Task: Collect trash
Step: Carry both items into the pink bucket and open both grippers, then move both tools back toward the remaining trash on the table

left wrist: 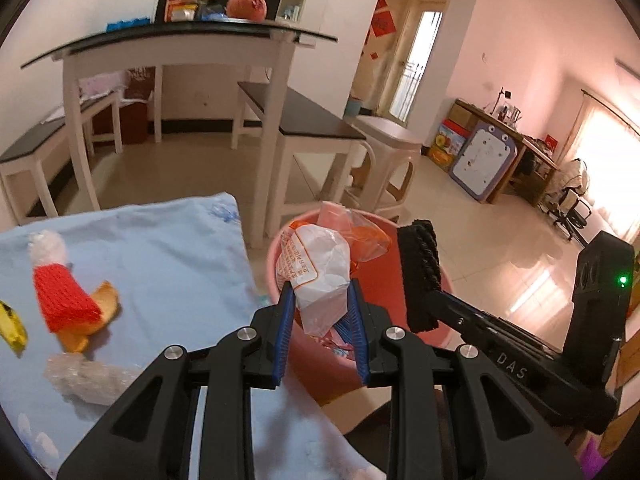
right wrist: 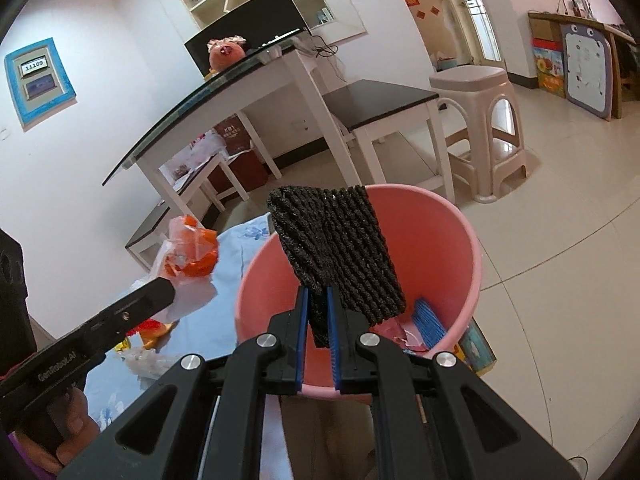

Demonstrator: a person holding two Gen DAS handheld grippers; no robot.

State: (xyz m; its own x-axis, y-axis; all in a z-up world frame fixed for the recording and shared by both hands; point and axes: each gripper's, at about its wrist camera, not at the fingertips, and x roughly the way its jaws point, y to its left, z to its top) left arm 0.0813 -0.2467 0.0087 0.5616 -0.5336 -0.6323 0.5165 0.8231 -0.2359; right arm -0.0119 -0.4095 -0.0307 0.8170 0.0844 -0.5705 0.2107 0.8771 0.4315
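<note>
My left gripper [left wrist: 320,294] is shut on a crumpled clear and white plastic wrapper [left wrist: 318,264] with orange print, held over the near rim of the pink bucket [left wrist: 280,248]. My right gripper [right wrist: 318,292] is shut on a black foam net sleeve [right wrist: 340,248] that hangs above the open pink bucket [right wrist: 460,240]. That black sleeve [left wrist: 418,272] also shows at the right in the left wrist view. Blue and pink scraps [right wrist: 428,320] lie in the bucket's bottom. On the light blue cloth [left wrist: 160,248] remain a red foam net [left wrist: 64,300], orange peel [left wrist: 108,300], a banana peel [left wrist: 14,328] and bubble wrap [left wrist: 84,376].
A white table with a glass top [left wrist: 180,36] stands behind, with dark-topped benches [left wrist: 312,116] beside it. A beige plastic stool [right wrist: 480,128] stands on the tiled floor past the bucket. A box [right wrist: 476,348] lies on the floor by the bucket's right side.
</note>
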